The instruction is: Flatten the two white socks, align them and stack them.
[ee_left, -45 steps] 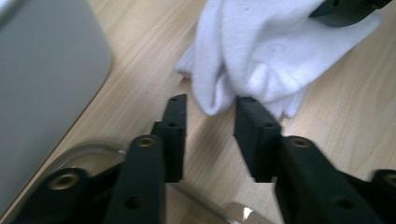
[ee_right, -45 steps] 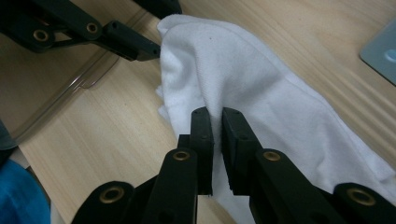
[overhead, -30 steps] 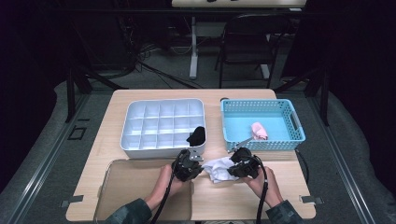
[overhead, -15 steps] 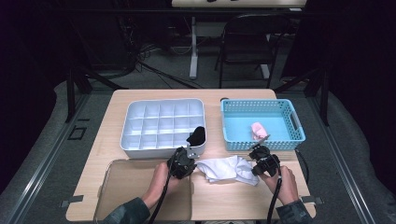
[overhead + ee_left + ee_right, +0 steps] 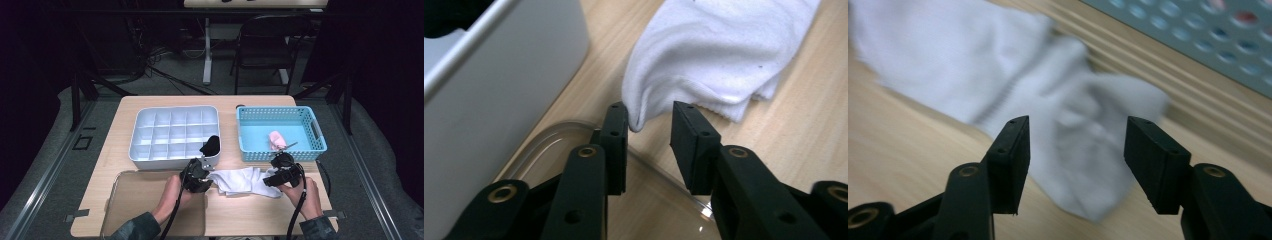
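In the high view a white divided tray (image 5: 172, 135) sits on the far left of the table (image 5: 260, 210), with a black item (image 5: 210, 145) in its near right compartment; the other compartments that can be seen look bare. To its right a blue basket (image 5: 280, 132) holds a pink item (image 5: 276, 139) and a thin dark thing just beside it, too small to tell. A clear shallow tray (image 5: 135, 200) lies at the near left edge. No writing can be read on any of them. The white sock (image 5: 242, 180) lies flat on the table between the two grippers, in front of the tray and basket. Both forearms come in from the bottom; the left gripper (image 5: 199, 176) rests at the sock's left end and the right gripper (image 5: 280, 172) at its right end, each pointing inward toward the cloth. In the left gripper view the left gripper (image 5: 650, 125) has its jaws a little apart, having just been opening; a fold of the sock (image 5: 714, 55) sits between the tips and brushes the left pad, not pinched, with the white tray's wall (image 5: 499, 85) at the left. In the right gripper view the right gripper (image 5: 1075, 145) stands spread wide, its jaws having just been opening, over the sock's (image 5: 1038, 115) crumpled end, with the cloth lying loose between them on the wood and the basket (image 5: 1198, 35) beyond.
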Motion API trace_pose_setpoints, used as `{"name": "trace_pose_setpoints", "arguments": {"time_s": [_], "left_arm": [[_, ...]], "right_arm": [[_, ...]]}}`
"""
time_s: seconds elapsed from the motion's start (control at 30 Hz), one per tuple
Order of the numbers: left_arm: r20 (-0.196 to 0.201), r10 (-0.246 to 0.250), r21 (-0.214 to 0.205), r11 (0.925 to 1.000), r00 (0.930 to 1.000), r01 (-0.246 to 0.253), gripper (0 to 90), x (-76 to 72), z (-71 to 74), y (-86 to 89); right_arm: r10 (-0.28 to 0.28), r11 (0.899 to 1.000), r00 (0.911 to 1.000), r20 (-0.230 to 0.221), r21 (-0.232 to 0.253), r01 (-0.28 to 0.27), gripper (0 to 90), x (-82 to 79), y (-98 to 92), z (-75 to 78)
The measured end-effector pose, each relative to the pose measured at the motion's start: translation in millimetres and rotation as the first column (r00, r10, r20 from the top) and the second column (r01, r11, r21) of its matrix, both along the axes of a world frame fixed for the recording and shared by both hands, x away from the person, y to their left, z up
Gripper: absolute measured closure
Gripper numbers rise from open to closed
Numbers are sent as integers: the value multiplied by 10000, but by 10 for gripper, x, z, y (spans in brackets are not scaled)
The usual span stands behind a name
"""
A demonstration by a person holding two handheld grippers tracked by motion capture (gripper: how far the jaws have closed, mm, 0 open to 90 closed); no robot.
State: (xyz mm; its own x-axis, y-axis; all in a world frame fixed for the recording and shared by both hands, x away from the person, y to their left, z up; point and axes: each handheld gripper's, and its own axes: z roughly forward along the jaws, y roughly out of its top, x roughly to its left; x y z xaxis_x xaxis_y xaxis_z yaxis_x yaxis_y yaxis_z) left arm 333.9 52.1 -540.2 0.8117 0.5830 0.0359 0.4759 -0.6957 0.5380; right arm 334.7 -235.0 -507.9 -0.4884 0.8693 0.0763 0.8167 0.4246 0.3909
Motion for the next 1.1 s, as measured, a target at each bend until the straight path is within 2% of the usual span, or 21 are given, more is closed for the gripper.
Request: {"name": "trace_pose_setpoints", "arguments": {"time_s": [0.07, 0.13, 0.33, 0.37, 0.4, 0.47, 0.57, 0.63, 0.67, 0.7, 0.77, 0.8, 0.83, 0.87, 0.9, 0.93, 0.97, 1.0, 1.03, 1.07, 1.1], "left_arm": [[-108, -43, -32, 10000, 9999, 43, 670, 1, -8, -4], [-108, -43, -32, 10000, 9999, 43, 660, 1, -8, -4], [-108, -43, -32, 10000, 9999, 43, 660, 1, -8, -4], [-463, -216, 2, 9998, 9987, 217, 660, -18, 5, -32], [-416, -164, -57, 9999, 9990, 162, 468, -30, 11, -39], [-355, -191, -103, 9998, 9992, 188, 430, -49, 41, -42], [-76, -124, -301, 9995, 9999, 121, 389, -86, 98, -39], [-27, -160, -419, 9990, 9999, 159, 377, -106, 118, -43], [-24, -253, -439, 9987, 9997, 252, 374, -120, 122, -54], [-24, -253, -439, 9987, 9997, 252, 373, -120, 122, -54], [-24, -253, -439, 9987, 9997, 252, 373, -120, 122, -54], [-487, -1371, -572, 9893, 9894, 1343, 373, -220, 57, -196], [-487, -1371, -572, 9893, 9894, 1343, 400, -220, 57, -196], [-487, -1371, -572, 9893, 9894, 1343, 400, -220, 57, -196], [-487, -1371, -572, 9893, 9894, 1343, 400, -220, 57, -196], [-487, -1371, -572, 9893, 9894, 1343, 400, -220, 57, -196], [-671, -1708, -336, 9851, 9830, 1689, 400, -264, 3, -263], [-683, -1757, -253, 9844, 9821, 1743, 431, -272, -11, -278], [-707, -1771, -208, 9842, 9816, 1761, 433, -276, -25, -289], [-697, -1775, -165, 9841, 9816, 1768, 434, -273, -33, -295], [-691, -1717, -151, 9851, 9827, 1711, 435, -269, -43, -302]], "right_arm": [[419, 9991, 9988, 265, 103, -422, 420, -15, 88, -7], [680, 9976, 9974, 221, 76, -681, 420, -16, 130, -25], [680, 9976, 9974, 221, 76, -681, 430, -16, 130, -25], [680, 9976, 9974, 221, 76, -681, 430, -16, 130, -25], [561, 9903, 9957, -743, -1225, -649, 452, 109, 146, -336], [583, 9883, 9944, -887, -1357, -701, 493, 124, 137, -378], [436, 9897, 9961, -764, -1328, -535, 608, 118, 135, -382], [49, 9937, 9976, -695, -1117, -126, 730, 106, 131, -385], [14, 9928, 9965, -830, -1193, -113, 771, 108, 127, -373], [-339, 9943, 9963, -790, -1031, 257, 800, 95, 133, -387], [-339, 9943, 9963, -790, -1031, 257, 800, 95, 133, -387], [-339, 9943, 9963, -790, -1031, 257, 800, 95, 133, -387], [-339, 9943, 9963, -790, -1031, 257, 800, 95, 133, -387], [-291, 9985, 9777, -2078, -504, 190, 800, 49, 248, -350], [-291, 9985, 9777, -2078, -504, 190, 696, 49, 248, -350], [-291, 9985, 9777, -2078, -504, 190, 696, 49, 248, -350], [-291, 9985, 9777, -2078, -504, 190, 696, 49, 248, -350], [574, 9968, 9701, -2357, -415, -690, 613, 41, 290, -287], [591, 9980, 9795, -1927, -116, -625, 575, 17, 304, -282], [1002, 9948, 9812, -1651, -29, -1021, 530, 19, 294, -250], [1128, 9936, 9839, -1389, 100, -1125, 479, 20, 290, -225]]}}
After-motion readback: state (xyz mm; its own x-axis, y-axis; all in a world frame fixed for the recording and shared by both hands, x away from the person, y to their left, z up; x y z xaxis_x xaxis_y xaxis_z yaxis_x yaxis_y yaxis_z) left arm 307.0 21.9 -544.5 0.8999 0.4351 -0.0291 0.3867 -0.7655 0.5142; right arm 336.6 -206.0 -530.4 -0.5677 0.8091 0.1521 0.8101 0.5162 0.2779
